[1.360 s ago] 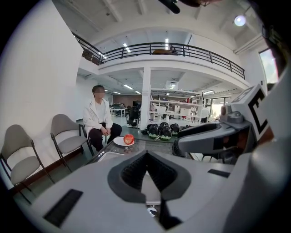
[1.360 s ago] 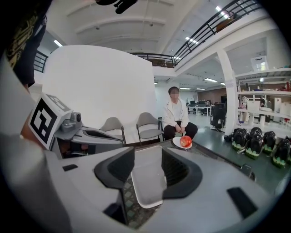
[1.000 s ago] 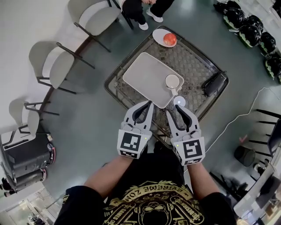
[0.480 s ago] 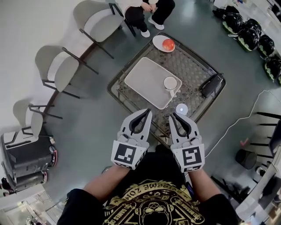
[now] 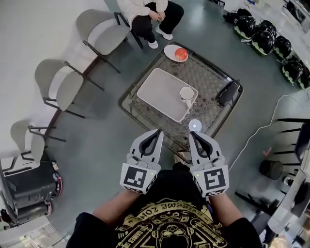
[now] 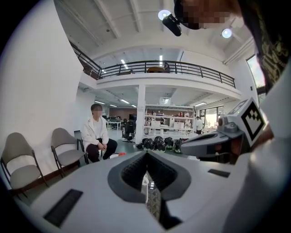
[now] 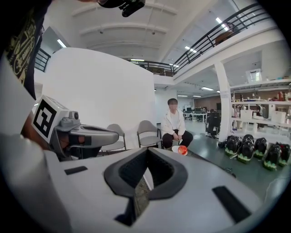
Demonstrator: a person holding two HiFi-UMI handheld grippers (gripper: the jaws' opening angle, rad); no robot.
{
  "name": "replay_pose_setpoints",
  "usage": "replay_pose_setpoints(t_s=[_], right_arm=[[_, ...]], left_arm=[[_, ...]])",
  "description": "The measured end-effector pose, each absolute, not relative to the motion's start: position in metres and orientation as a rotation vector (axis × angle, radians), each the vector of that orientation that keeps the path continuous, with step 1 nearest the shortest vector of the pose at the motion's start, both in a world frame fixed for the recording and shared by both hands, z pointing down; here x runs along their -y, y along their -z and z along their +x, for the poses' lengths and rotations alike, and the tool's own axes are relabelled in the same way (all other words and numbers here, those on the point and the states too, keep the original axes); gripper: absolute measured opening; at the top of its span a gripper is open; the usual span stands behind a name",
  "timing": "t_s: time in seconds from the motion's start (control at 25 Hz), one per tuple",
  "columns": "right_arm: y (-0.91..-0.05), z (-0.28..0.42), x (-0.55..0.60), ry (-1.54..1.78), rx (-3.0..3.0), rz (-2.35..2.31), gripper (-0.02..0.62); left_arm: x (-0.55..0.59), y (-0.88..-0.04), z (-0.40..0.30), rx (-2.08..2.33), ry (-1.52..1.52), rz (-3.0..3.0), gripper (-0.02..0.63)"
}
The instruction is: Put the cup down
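Observation:
A white cup stands upright on the right end of a pale tray on the glass table, with no gripper touching it. A small white disc lies on the table's near edge, just beyond my right gripper. That gripper is shut with nothing between its jaws, and in its own view the right gripper shows its tips meeting. My left gripper is beside it, short of the table, and shut on nothing. Both are held close to my body.
A plate with a red apple sits at the table's far corner and a black object at its right edge. A seated person and grey chairs line the left wall. Dark helmets lie on the floor at the right.
Both grippers have drawn back from the table toward my body. The right jaws, slightly apart before, have come together. The cup stays on the tray.

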State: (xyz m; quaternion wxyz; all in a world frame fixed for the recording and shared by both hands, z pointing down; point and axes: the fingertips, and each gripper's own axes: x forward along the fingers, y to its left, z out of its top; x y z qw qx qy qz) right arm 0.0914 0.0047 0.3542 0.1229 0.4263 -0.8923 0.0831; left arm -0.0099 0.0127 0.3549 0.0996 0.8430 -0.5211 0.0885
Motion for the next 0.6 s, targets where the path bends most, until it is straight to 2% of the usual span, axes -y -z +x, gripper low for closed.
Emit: replay_pose_setpoints(t_s=[0.6], right_arm=[[-0.344, 0.042, -0.074, -0.280, 2.462, 1.499, 0.006]], left_arm=[[-0.064, -0.334, -0.049, 1.255, -0.226, 2.691, 0.005]])
